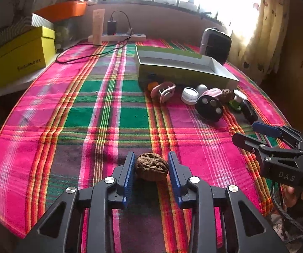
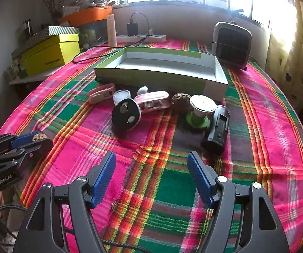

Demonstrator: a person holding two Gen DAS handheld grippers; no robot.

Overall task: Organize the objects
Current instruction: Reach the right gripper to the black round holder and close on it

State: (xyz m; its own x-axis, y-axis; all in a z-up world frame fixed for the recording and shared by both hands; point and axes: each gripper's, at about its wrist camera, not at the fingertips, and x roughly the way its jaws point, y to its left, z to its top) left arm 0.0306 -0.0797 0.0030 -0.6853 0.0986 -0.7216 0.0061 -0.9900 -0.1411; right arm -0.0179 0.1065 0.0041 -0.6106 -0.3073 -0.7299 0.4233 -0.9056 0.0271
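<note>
Left gripper (image 1: 151, 168) clamps walnut (image 1: 151, 169); right gripper (image 2: 151, 177) gapes.

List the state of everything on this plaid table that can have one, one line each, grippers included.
Left gripper: shut on the brown wrinkled walnut.
Right gripper: open, nothing between its blue pads.
Shallow green-and-white cardboard tray: open-topped, looks empty.
Second brown wrinkled walnut: loose on the cloth by the tray.
Black oval case with three metal discs: propped on edge.
Black charger: plugged into the white power strip.
</note>
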